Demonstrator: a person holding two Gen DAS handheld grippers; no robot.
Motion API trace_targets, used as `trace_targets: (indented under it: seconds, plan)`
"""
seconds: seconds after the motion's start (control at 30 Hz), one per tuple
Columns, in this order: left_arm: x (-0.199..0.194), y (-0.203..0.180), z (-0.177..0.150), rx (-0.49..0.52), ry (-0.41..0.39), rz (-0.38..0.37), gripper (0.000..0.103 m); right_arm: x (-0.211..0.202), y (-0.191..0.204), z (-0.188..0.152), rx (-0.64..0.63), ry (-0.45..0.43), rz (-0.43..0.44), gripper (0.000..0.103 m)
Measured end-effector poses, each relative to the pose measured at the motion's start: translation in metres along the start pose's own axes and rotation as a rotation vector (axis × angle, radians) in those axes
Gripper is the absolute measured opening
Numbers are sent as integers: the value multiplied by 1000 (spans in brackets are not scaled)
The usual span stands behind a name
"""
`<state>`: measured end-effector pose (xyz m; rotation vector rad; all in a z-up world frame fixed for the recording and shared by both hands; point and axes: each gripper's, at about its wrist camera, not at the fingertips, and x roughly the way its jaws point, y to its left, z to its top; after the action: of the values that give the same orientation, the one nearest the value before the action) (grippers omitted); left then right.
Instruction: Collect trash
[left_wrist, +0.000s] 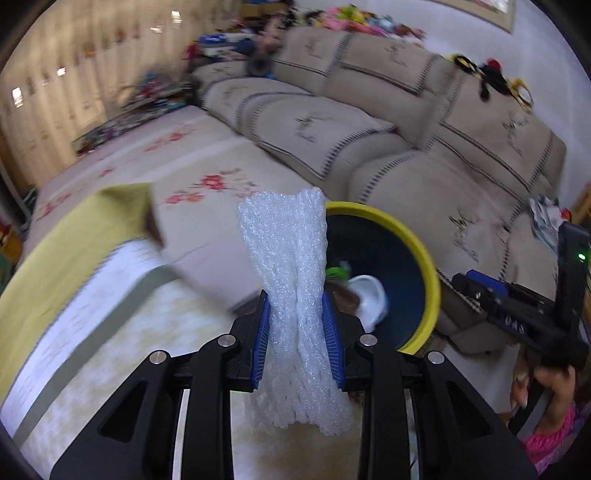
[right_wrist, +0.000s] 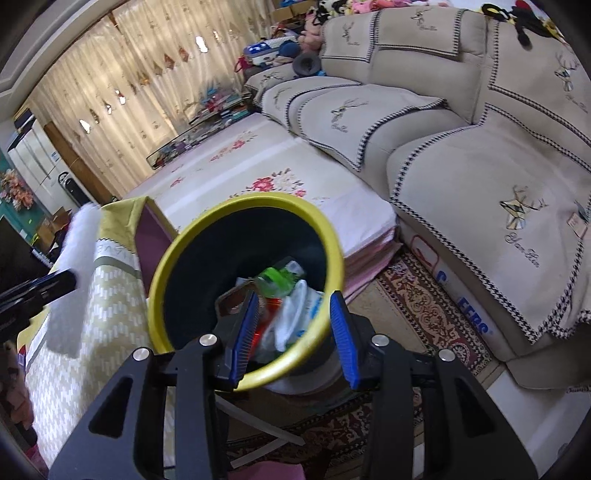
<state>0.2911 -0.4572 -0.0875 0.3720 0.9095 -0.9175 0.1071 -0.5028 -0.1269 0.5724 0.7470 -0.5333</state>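
Foam netting (left wrist view): a white foam net sleeve (left_wrist: 291, 295) is clamped between the blue pads of the left gripper (left_wrist: 298, 334), jaws pressed together on its pinched middle so it can be carried.
Bin (left wrist view): the yellow-rimmed bin (left_wrist: 424, 258) is seen just beyond the sleeve, trash already inside; a drop there is judged the aim.
Right gripper (left wrist view): it is seen at the right edge, held in a hand (left_wrist: 550, 384).
Jaws (right wrist view): the right gripper (right_wrist: 295, 332) is held over the bin's near rim, jaws apart, nothing between them.
Bin placement (right wrist view): the bin (right_wrist: 184, 243) is set beside the cloth-covered table (right_wrist: 92, 332) edge, near the sofa (right_wrist: 498, 166).
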Motion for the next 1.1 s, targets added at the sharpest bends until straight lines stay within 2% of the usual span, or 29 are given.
trace_targets:
  seconds: [0.1,0.2,0.23,0.3,0.33,0.37,0.4,0.47,0.6,0.67,0.73,0.8,0.9,0.97,1.0,1.1]
  plan:
    - [38,-28,15,23,42,-45,32,-4,-9,-3,8,-4,-14,40]
    - [73,-46,29,30,82,-53,33,-6,-14,-5,16,-4,-24,42]
    - [83,-48,33,28,95,-52,36,-7,-16,-6,19,-4,-26,42]
    - [101,-52,39,22,116,-34,49,-8,-18,-7,23,-1,-29,43]
    - [109,-53,41,14,120,-22,62,-9,-18,-7,23,1,-29,43]
    - [113,-51,42,6,120,-15,70,-9,-18,-7,21,1,-28,43]
    - [116,-51,43,-2,121,-12,72,-11,-17,-8,17,2,-28,43]
    - [111,-46,42,-20,120,-8,84,-14,-14,-9,8,0,-24,44]
    - [56,-29,23,-63,49,10,88,-27,0,-14,-30,-13,-2,45]
    - [16,-22,8,-85,-18,18,93,-37,11,-20,-66,-18,17,46]
    - [-40,-13,-18,-112,-118,50,97,-50,25,-26,-111,-29,35,48]
    - [-99,-2,-53,-145,-228,115,98,-65,43,-34,-163,-48,55,54]
    - [-169,15,-106,-222,-328,217,98,-93,70,-48,-243,-94,81,60]
    - [-203,25,-137,-267,-371,284,98,-114,88,-60,-295,-141,94,65]
    - [-224,30,-160,-293,-394,342,98,-121,94,-65,-311,-157,96,68]
    - [-270,40,-212,-367,-427,464,98,-144,113,-78,-361,-204,113,71]
